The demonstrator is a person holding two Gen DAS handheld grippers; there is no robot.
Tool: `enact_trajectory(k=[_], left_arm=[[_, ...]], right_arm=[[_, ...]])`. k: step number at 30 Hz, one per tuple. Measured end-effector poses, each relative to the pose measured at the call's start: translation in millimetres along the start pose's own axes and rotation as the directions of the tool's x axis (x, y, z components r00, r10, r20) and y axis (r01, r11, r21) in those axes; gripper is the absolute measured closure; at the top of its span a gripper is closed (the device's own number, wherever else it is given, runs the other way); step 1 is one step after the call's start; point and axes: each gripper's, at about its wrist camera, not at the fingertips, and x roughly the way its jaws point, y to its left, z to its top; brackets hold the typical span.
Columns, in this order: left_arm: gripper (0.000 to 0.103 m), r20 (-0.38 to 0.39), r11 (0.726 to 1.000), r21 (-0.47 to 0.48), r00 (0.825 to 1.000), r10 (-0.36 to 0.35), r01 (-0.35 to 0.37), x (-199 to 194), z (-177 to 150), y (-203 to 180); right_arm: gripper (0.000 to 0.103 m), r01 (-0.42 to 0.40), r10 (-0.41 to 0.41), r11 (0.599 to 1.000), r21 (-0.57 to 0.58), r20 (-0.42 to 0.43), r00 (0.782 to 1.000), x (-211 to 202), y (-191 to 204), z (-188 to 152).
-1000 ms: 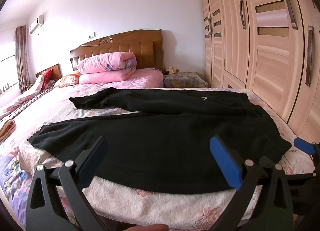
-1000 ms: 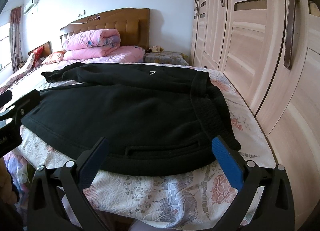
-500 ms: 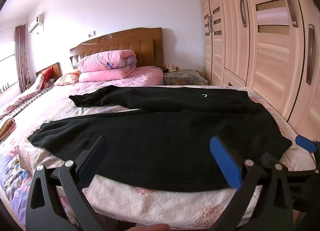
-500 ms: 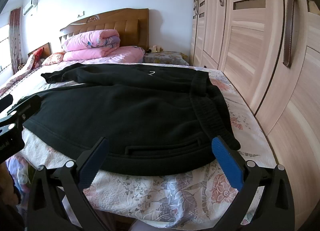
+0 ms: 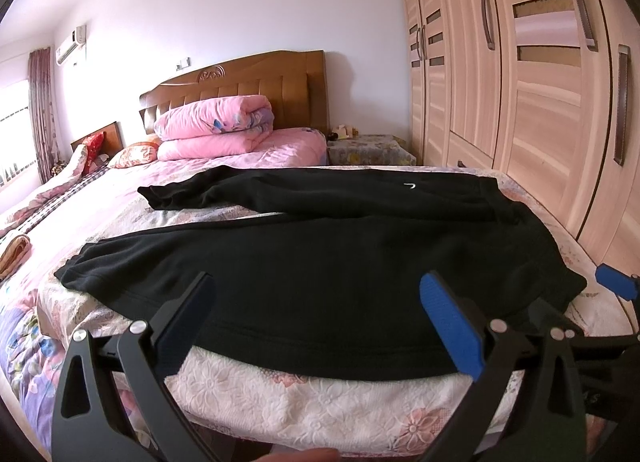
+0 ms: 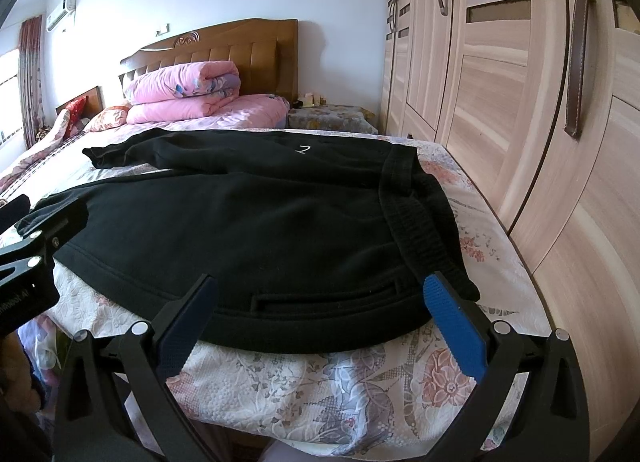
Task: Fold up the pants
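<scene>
a bedroom, wardrobe (image 5: 540,102) to my right. the pants (image 5: 320,262) lie flat across the bed (image 5: 280,394), both legs apart. my left tongs (image 5: 320,326) and right tongs (image 6: 320,322) hover spread wide at the near edge, empty.

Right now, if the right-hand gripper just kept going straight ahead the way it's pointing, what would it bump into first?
Most likely the black pants. The right gripper is open, aimed at their near edge by the pocket slit, where they drape over the bed edge. Depth is hard to judge.
</scene>
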Motion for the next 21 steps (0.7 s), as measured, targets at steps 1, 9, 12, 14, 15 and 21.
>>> enact_trajectory(k=[1, 9, 12, 14, 15, 21], left_arm=[[0.001, 0.001, 1.0, -0.001, 1.0, -0.001, 0.001, 0, 0, 0], [0.001, -0.021, 1.0, -0.004, 1.0, -0.011, 0.011, 7, -2, 3], [0.001, -0.04, 1.0, 0.005, 0.999, -0.016, 0.016, 15, -3, 4], [0.001, -0.058, 1.0, 0.012, 0.998, -0.016, 0.017, 22, -3, 4], [0.001, -0.07, 1.0, 0.014, 0.997, -0.02, 0.021, 27, -2, 5], [0.001, -0.133, 0.998, 0.044, 0.991, -0.034, 0.04, 59, 11, 7]], right_arm=[[0.004, 0.0, 0.0, 1.0, -0.001, 0.0, 1.0, 0, 0, 0], [0.004, -0.008, 0.008, 1.0, -0.006, -0.008, 1.0, 0, 0, 2], [0.004, -0.013, 0.013, 1.0, -0.013, -0.02, 1.0, 7, -1, 3], [0.004, -0.017, 0.016, 1.0, -0.021, -0.034, 0.999, 12, -1, 4], [0.004, -0.016, 0.015, 1.0, -0.024, -0.04, 0.999, 15, -1, 5], [0.004, -0.02, 0.019, 1.0, -0.016, -0.063, 0.998, 36, -5, 20]])
